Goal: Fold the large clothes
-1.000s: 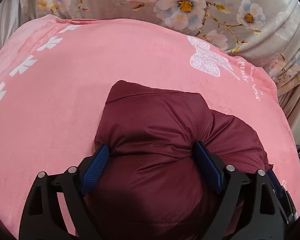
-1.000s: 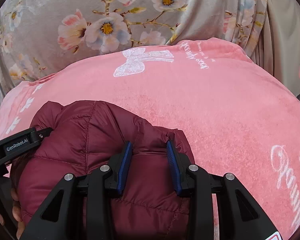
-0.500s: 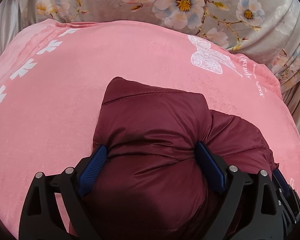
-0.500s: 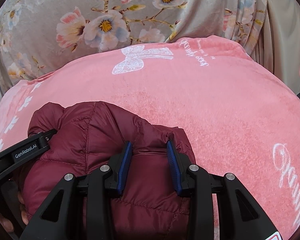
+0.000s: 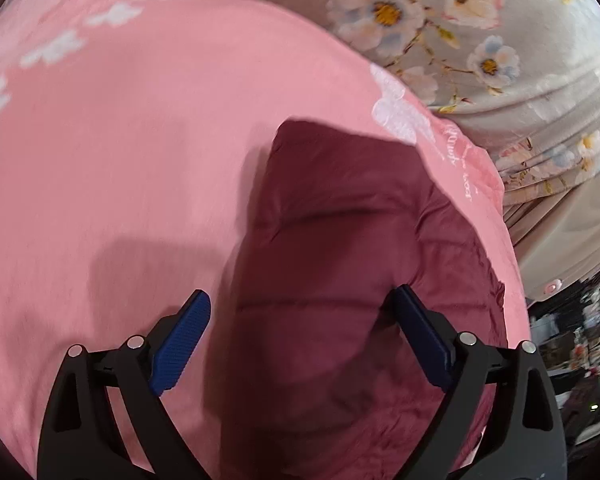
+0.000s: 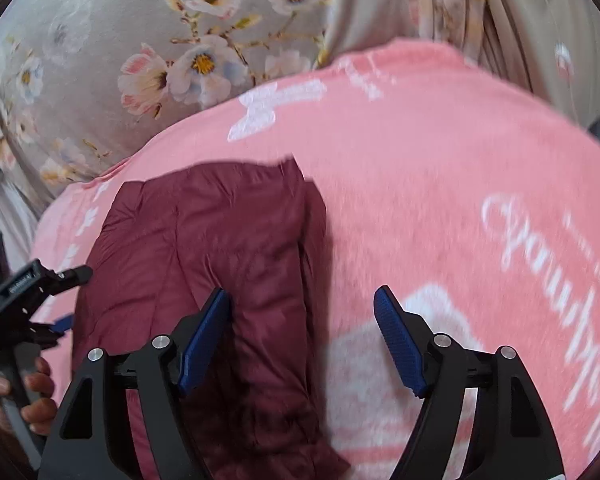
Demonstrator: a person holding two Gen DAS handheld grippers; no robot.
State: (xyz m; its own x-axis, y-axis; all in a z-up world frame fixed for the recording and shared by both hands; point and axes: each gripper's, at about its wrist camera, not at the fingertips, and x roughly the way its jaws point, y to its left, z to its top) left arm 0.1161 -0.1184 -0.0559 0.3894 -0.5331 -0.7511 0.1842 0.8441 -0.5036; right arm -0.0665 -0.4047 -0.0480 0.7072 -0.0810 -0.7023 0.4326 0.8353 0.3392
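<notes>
Right wrist view: a maroon puffer jacket (image 6: 204,264), folded into a thick bundle, lies on a pink blanket (image 6: 440,184) that covers a bed. Beyond the blanket hangs grey floral fabric (image 6: 100,60). The right gripper (image 6: 302,340) has just been opening; its blue pads now stand wide apart and press on nothing. One pad sits over the jacket's right edge, the other over bare blanket just beside the jacket. At the jacket's left edge the other gripper shows, with a hand (image 6: 28,396) around its handle.

Left wrist view: the left gripper (image 5: 300,340) also stands wide. The jacket's near end bulges between its pads. The right pad lies close against the padding, though whether it touches is unclear; the left pad is clear of the cloth, over blanket just beside the jacket. Nothing is clamped.

Judged from this, the fold looks released, and the risks come from the padding. Puffy fill tends to spring back, so with neither gripper pressing, the top layer could lift or unroll. The slick shell could also slide on the soft blanket if an open pad catches the cloth while pulling away, dragging the bundle askew. Both pictures are blurred, so exact contact cannot be confirmed.
</notes>
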